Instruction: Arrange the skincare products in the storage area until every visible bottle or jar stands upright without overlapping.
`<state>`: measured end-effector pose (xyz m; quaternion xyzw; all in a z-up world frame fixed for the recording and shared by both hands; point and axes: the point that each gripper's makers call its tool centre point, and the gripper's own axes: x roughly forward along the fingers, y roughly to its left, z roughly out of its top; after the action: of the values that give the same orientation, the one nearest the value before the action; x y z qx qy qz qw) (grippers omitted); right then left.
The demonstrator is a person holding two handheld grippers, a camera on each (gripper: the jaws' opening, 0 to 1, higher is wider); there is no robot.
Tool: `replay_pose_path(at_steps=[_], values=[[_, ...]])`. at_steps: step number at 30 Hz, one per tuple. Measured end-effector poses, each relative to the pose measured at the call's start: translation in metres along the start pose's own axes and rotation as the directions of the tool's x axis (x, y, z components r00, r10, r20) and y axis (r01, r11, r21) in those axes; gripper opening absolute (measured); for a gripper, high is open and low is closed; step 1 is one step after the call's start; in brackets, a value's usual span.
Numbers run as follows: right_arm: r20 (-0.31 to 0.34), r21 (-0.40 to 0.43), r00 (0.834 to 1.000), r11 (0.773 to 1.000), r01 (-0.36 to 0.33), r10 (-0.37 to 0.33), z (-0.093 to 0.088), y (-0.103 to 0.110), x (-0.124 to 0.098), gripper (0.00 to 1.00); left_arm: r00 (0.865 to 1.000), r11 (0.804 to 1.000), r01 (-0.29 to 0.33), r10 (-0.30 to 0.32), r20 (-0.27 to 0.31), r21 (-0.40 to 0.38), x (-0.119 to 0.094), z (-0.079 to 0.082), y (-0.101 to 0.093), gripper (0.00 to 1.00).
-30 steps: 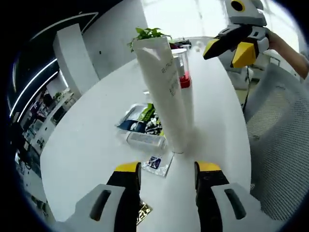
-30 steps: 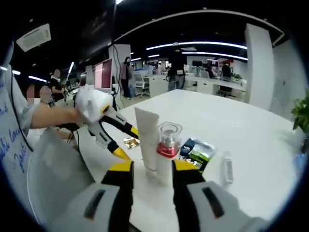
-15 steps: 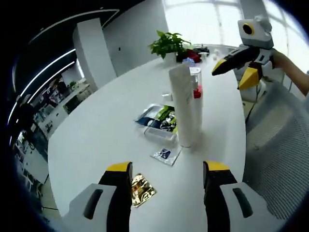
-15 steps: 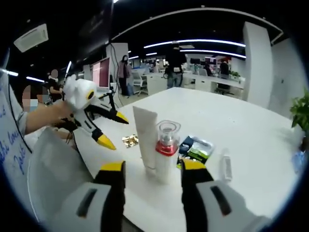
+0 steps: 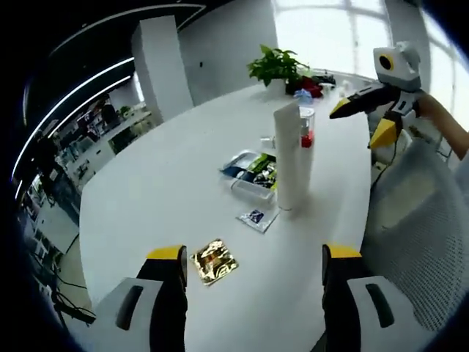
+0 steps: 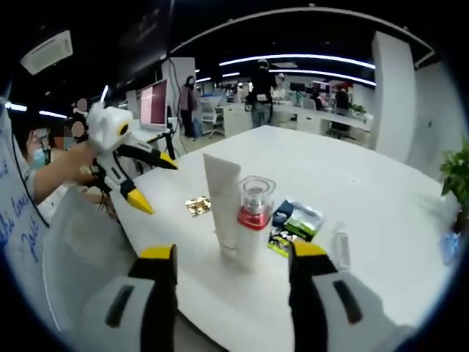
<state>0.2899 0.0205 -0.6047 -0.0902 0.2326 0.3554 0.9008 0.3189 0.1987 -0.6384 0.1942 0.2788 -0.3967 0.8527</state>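
Left gripper [image 5: 253, 255]: jaws spread wide, nothing between them, held above the near edge of the white table [image 5: 146, 198]. It is also seen in the right gripper view [image 6: 146, 183], held in a person's hand [image 6: 86, 172] at the far left, its yellow-tipped jaws apart and empty.

Right gripper [image 6: 229, 253]: jaws spread wide, nothing gripped, positioned short of the two upright products. In the left gripper view it appears at upper right [image 5: 366, 121], jaws parted, clear of the table items.

White tube [image 5: 290, 155]: stands upright near the middle of the table. In the right gripper view the white tube [image 6: 223, 207] stands just left of the pump bottle.

Pump bottle [image 6: 253, 224]: upright, with clear cap and red collar, just beside the tube; whether they touch cannot be determined. In the left gripper view the pump bottle [image 5: 305, 134] is partly hidden behind the tube.

Items lying flat on the table:
- green and blue packet [image 5: 251, 167], beside the tube
- clear small bottle [image 6: 341, 250], on its side, well right of the pump bottle
- small blue sachet [image 5: 256, 217], near the tube base
- gold foil sachet [image 5: 213, 260], near the left gripper's jaws

A potted plant [image 5: 275, 66] stands at the far end of the table
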Motion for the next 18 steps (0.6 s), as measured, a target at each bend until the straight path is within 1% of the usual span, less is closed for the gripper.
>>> replay_pose_path(at_steps=[2, 4, 7, 9, 11, 13, 18], values=[[-0.01, 0.0, 1.0, 1.0, 0.002, -0.002, -0.001, 0.0, 0.0, 0.67, 1.0, 1.0, -0.004, 0.004, 0.004, 0.008, 0.0, -0.002, 0.004, 0.76], [-0.016, 0.005, 1.0, 1.0, 0.006, -0.006, -0.002, 0.0, 0.0, 0.71, 1.0, 1.0, -0.009, 0.009, -0.009, -0.002, -0.002, -0.005, 0.005, 0.78], [-0.019, 0.011, 1.0, 1.0, 0.012, -0.012, -0.002, -0.001, -0.001, 0.75, 1.0, 1.0, -0.008, 0.007, -0.003, -0.025, -0.007, -0.005, 0.001, 0.8], [-0.019, 0.01, 1.0, 1.0, 0.015, -0.015, -0.002, -0.001, -0.002, 0.77, 1.0, 1.0, 0.001, -0.001, -0.006, -0.027, -0.009, -0.006, -0.002, 0.81], [-0.022, 0.013, 1.0, 1.0, 0.017, -0.017, -0.002, -0.001, -0.002, 0.78, 1.0, 1.0, 0.016, -0.016, -0.015, -0.015, -0.011, -0.008, -0.006, 0.85], [-0.024, 0.011, 1.0, 1.0, 0.015, -0.015, -0.002, -0.002, -0.002, 0.79, 1.0, 1.0, 0.013, -0.013, -0.018, -0.01, -0.013, -0.009, -0.007, 0.87], [-0.038, 0.001, 0.999, 1.0, 0.019, -0.019, -0.004, -0.002, -0.003, 0.82, 1.0, 0.999, 0.012, -0.012, -0.004, -0.039, -0.019, -0.009, -0.009, 0.89]])
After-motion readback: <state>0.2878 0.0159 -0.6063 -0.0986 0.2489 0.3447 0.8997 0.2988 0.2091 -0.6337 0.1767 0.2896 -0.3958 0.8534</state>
